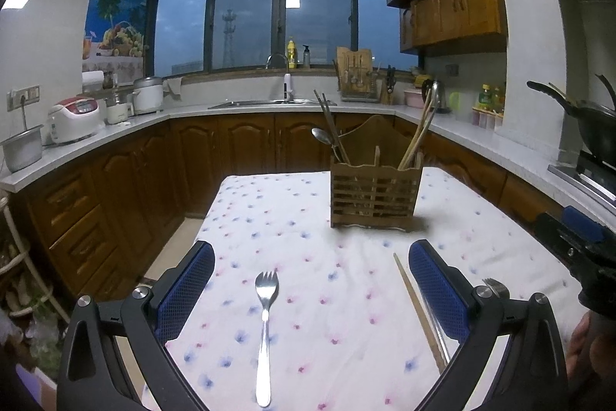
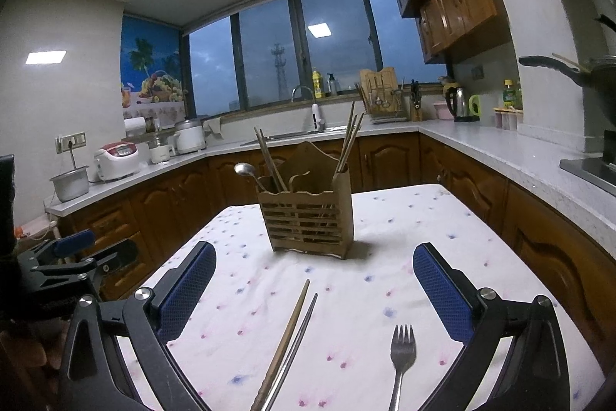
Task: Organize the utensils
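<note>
A wooden slatted utensil holder (image 1: pixel 373 195) (image 2: pixel 310 218) stands on the flowered tablecloth, holding chopsticks and a metal spoon (image 1: pixel 321 135) (image 2: pixel 243 169). In the left wrist view a steel fork (image 1: pixel 265 330) lies between the fingers of my open left gripper (image 1: pixel 310 280). A wooden chopstick (image 1: pixel 417 307) and a metal one lie beside its right finger. In the right wrist view the wooden chopstick (image 2: pixel 287 338) and the metal chopstick (image 2: pixel 296 349) lie between the fingers of my open right gripper (image 2: pixel 313 284). A second fork (image 2: pixel 401 361) lies near its right finger. Neither gripper holds anything.
The table (image 1: pixel 269 210) sits in a U-shaped kitchen with a white counter (image 1: pixel 96 137). Rice cookers (image 1: pixel 75 118) stand at the left, a sink (image 1: pixel 269 103) at the back, a kettle (image 2: pixel 460 104) and a wok (image 1: pixel 589 126) at the right. The other gripper (image 2: pixel 73 257) shows at the left edge.
</note>
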{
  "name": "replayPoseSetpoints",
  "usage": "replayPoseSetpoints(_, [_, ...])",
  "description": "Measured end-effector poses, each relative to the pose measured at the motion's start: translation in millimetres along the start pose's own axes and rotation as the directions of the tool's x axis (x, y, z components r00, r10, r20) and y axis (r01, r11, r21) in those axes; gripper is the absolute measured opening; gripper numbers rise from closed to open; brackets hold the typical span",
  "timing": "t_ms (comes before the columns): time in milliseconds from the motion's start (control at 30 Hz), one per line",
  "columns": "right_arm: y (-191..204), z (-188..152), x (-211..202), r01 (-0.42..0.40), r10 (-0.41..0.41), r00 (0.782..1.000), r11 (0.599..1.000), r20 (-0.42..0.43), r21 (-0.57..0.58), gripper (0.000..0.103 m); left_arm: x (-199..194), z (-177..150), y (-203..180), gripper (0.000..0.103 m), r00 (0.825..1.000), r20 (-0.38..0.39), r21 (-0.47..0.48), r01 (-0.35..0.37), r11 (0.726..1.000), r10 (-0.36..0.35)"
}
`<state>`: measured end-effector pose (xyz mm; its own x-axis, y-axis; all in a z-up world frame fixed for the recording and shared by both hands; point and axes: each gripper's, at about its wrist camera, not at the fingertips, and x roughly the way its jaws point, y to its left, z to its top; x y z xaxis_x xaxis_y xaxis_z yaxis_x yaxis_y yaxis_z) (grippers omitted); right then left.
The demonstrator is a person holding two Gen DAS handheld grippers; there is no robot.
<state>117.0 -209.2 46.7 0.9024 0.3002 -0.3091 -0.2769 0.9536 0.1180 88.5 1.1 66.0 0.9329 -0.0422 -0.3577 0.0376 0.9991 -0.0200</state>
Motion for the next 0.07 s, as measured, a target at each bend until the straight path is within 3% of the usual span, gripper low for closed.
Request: replayPoseSetpoints(67, [-0.7, 0.4, 2.6, -0.002, 0.002, 1.0, 1.0, -0.004, -0.001, 0.103, 1.6, 1.3, 0.3, 0.102, 1.0, -0.004, -0.002, 0.001, 1.0, -0.001])
